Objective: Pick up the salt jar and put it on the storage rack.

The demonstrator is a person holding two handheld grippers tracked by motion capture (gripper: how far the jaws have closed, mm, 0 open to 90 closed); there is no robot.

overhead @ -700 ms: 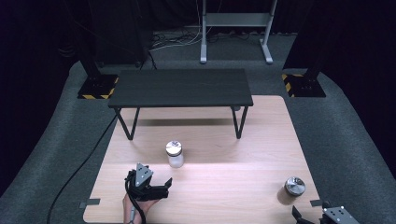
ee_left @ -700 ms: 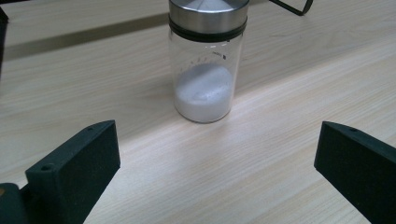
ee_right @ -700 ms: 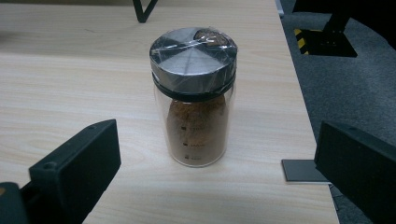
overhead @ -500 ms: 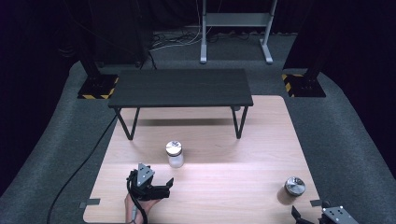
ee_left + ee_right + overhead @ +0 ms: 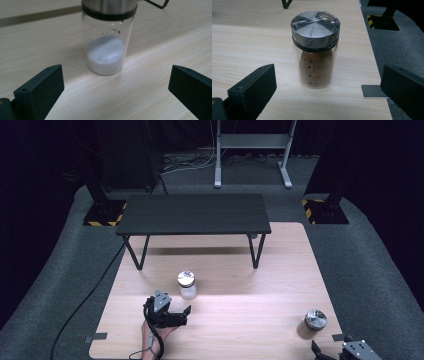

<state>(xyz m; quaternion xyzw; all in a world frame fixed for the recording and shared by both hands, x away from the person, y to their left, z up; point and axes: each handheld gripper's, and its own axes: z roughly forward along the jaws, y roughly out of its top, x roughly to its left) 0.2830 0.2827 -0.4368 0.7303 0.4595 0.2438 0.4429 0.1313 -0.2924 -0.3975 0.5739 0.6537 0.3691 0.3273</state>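
A glass jar of white powder [image 5: 187,285] with a steel lid stands upright on the wooden table [image 5: 240,270], left of centre. My left gripper [image 5: 184,315] lies low just in front of it, held by a hand, jaws wide open. In the left gripper view the white jar [image 5: 107,45] stands a short way beyond the open jaws, touching neither. A second jar, filled with brown powder [image 5: 314,321], stands near the table's front right corner. My right gripper [image 5: 330,355] sits at the bottom edge, open. Its own view has the brown jar [image 5: 315,48] ahead of the spread jaws.
A low black bench [image 5: 194,215] on thin legs spans the far half of the table. Grey carpet surrounds the table, with the right edge [image 5: 372,57] close to the brown jar. A black cable [image 5: 85,300] trails off to the left.
My left gripper has crept slightly forward and right toward the white jar. The right gripper and both jars have not moved.
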